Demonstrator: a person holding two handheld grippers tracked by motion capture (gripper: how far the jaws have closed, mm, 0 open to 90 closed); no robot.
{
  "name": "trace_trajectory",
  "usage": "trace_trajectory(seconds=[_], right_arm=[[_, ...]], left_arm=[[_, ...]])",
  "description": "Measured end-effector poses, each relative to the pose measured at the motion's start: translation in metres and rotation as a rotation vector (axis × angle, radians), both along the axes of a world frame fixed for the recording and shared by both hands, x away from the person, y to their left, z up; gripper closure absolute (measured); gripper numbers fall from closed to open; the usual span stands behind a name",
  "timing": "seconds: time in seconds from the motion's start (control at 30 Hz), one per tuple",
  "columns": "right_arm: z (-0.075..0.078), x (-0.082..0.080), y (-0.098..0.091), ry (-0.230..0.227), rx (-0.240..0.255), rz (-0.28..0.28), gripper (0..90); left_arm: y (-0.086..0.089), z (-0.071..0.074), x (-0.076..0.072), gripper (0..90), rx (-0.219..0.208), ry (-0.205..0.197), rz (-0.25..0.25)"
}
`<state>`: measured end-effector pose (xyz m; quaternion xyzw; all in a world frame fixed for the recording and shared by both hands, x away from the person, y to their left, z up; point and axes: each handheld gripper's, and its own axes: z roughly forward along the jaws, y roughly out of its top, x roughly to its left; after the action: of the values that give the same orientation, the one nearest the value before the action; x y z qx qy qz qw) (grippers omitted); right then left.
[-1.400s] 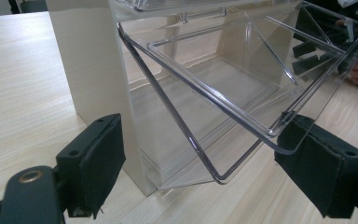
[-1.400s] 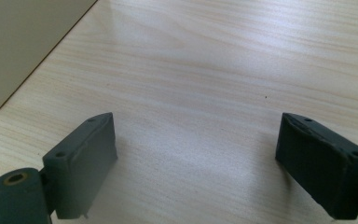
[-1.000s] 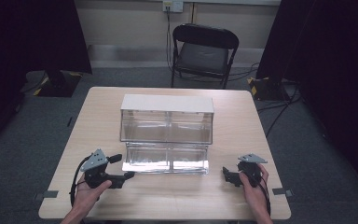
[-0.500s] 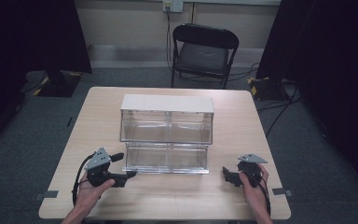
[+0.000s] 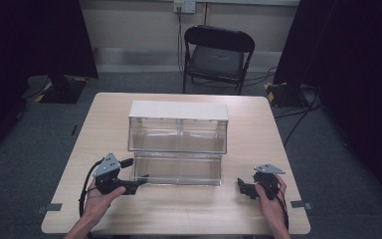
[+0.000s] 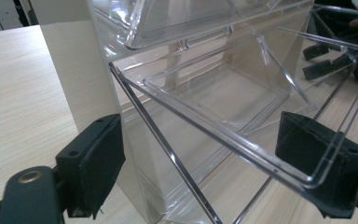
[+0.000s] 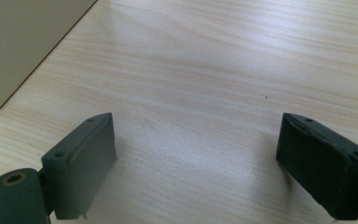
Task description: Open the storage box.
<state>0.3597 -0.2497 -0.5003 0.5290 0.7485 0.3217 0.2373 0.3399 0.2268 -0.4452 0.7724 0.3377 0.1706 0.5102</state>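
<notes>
Left gripper (image 5: 140, 183) advanced, jaws wide astride drawer (image 5: 179, 168) lying crosswise; right gripper (image 5: 240, 185) agape.

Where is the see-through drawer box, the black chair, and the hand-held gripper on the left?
see-through drawer box (image 5: 178, 133): high view, clear upper front.
black chair (image 5: 216, 59): high view, seat.
left hand-held gripper (image 5: 140, 181): high view, between its fingertips.

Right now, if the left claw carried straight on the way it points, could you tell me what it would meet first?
Probably the clear plastic drawer pulled out of the lower tier: the left claw is open, with the drawer's near corner already between its jaws, so the drawer's front rim looks to come first.
</notes>
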Motion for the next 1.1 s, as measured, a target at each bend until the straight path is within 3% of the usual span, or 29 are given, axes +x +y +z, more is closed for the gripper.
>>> trace_trajectory(seconds=[0.57, 0.93, 1.0, 1.1], right_arm=[[0.000, 0.000, 0.000, 0.001, 0.001, -0.001, 11.0], [0.000, 0.000, 0.000, 0.000, 0.001, 0.000, 11.0], [0.000, 0.000, 0.000, 0.000, 0.000, 0.000, 11.0], [0.000, 0.000, 0.000, 0.000, 0.000, 0.000, 11.0]], left_arm=[[0.000, 0.001, 0.000, 15.5, -0.004, 0.003, -0.005], [-0.004, 0.010, 0.002, 14.5, -0.003, -0.013, -0.020], [-0.003, 0.010, 0.000, 15.3, -0.036, -0.010, -0.010], [-0.003, 0.010, 0.001, 15.4, -0.015, -0.012, -0.013]])
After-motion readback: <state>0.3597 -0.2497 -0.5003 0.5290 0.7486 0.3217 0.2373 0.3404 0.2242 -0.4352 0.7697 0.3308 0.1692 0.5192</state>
